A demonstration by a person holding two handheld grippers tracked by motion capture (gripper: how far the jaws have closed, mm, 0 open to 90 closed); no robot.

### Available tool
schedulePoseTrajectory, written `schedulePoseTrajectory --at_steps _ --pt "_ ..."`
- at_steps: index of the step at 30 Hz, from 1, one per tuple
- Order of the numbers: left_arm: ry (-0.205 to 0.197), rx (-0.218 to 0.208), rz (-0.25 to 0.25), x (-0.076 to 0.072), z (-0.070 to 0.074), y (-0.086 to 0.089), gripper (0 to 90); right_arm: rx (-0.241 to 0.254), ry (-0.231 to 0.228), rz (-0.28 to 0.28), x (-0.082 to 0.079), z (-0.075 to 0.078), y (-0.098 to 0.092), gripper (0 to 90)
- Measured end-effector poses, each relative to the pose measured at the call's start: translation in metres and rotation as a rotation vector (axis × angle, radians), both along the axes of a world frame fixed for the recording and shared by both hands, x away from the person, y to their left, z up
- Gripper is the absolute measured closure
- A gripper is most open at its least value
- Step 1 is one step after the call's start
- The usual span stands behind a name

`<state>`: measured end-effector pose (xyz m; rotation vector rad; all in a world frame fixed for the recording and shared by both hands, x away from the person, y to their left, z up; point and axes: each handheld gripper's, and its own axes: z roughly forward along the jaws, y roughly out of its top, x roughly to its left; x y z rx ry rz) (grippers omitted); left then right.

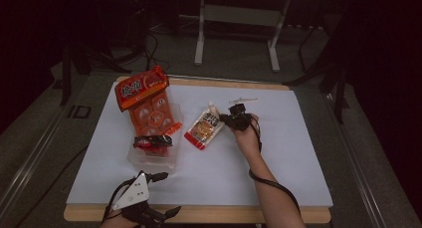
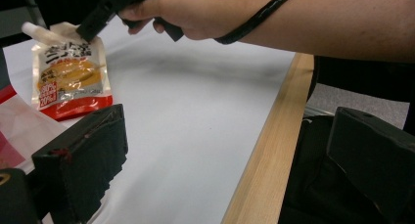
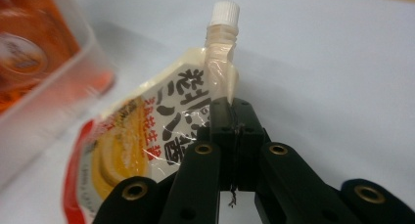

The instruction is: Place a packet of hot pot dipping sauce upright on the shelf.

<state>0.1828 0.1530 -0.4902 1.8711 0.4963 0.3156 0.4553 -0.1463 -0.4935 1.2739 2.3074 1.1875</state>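
Note:
A spouted sauce pouch (image 1: 203, 130) with a white cap, yellow picture and red bottom lies mid-table on the white sheet. My right gripper (image 1: 224, 120) is shut on it, its jaws pinching the pouch's upper edge just below the spout (image 3: 221, 70). In the right gripper view the two jaws meet on the film of the pouch (image 3: 147, 136), with the gripper (image 3: 234, 109) under the cap. The left gripper view has the pouch (image 2: 71, 77) at upper left, tilted up by the right gripper (image 2: 95, 21). My left gripper (image 1: 166, 194) rests open at the table's front edge, nothing between its jaws (image 2: 230, 121).
A clear plastic box (image 1: 149, 161) holding orange packets and a dark red wrapper (image 1: 152, 141) stands left of the pouch. An orange snack bag (image 1: 142, 88) lies behind it. A thin white stick (image 1: 244, 99) lies behind the right hand. The wooden table edge (image 2: 266, 150) runs near my left gripper.

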Motion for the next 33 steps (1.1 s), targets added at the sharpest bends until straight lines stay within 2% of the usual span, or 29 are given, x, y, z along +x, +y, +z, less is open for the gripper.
schedulePoseTrajectory --at_steps 4,6,15,20,23,24,30,33 --pt "-0.001 -0.002 0.000 0.000 0.000 0.000 2.0 0.015 -0.014 0.014 -0.004 0.008 0.002 89.8" --pt "-0.003 -0.002 0.002 0.001 0.000 0.000 2.0 0.048 -0.026 0.037 -0.010 0.018 0.004 89.8" --pt "-0.018 -0.024 0.028 0.002 0.001 0.002 2.0 0.074 -0.088 0.117 -0.029 0.042 0.017 89.8" --pt "-0.026 -0.023 0.032 0.002 0.000 0.003 2.0 0.076 -0.129 0.181 -0.043 0.056 0.028 89.8" --pt "-0.032 -0.040 0.030 0.002 0.000 0.003 2.1 0.071 -0.141 0.197 -0.047 0.060 0.031 89.8" --pt "-0.047 -0.043 0.029 0.002 0.000 0.003 2.1 0.065 -0.151 0.210 -0.051 0.065 0.033 89.9" --pt "-0.054 -0.055 0.026 0.002 0.002 0.003 4.3 0.032 -0.176 0.230 -0.059 0.073 0.029 89.9" --pt "-0.041 -0.062 0.029 0.002 0.004 0.001 4.2 0.037 -0.176 0.234 -0.062 0.078 0.023 90.0"
